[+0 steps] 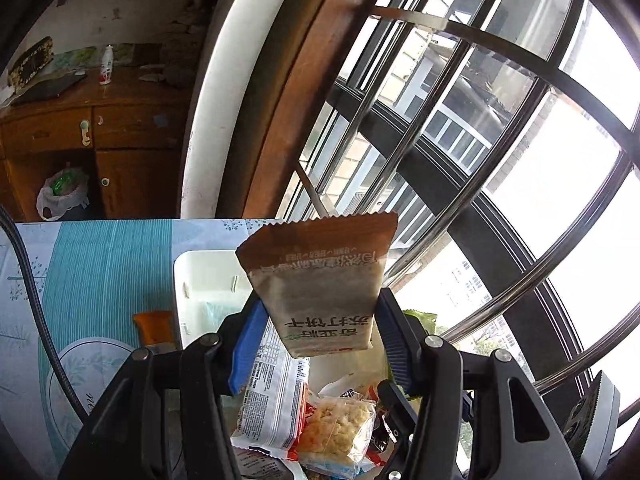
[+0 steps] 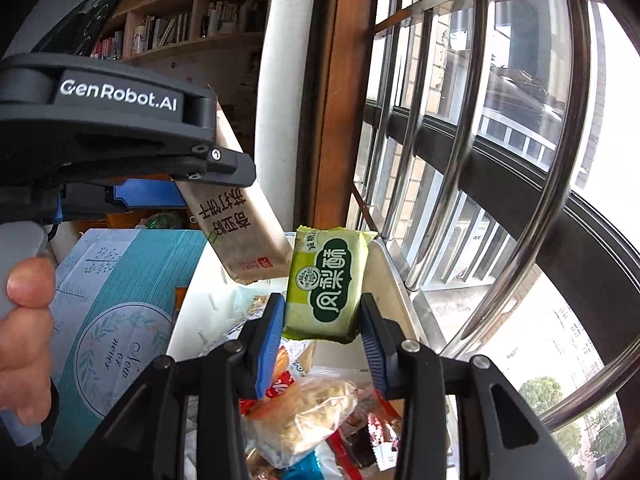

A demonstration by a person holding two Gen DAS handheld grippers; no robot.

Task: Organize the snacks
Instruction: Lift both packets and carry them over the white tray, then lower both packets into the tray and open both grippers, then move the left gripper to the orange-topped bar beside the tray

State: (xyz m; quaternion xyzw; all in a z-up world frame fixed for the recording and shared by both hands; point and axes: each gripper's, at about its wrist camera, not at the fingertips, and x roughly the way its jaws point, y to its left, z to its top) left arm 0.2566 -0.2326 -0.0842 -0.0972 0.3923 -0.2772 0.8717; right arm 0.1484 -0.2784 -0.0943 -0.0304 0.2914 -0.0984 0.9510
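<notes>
Both are gripping light, crinkly, crushable packs mid-body: left gripper [image 1: 318, 330] clamping the brown cracker packet [image 1: 320, 280], right gripper [image 2: 322, 326] pinching the green pineapple cake [image 2: 326, 290] at 12 o'clock.

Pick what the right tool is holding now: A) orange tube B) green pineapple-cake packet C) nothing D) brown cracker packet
B: in the right wrist view the right tool is clamped on the green packet, while the brown packet sits in the left tool beside it.
</notes>
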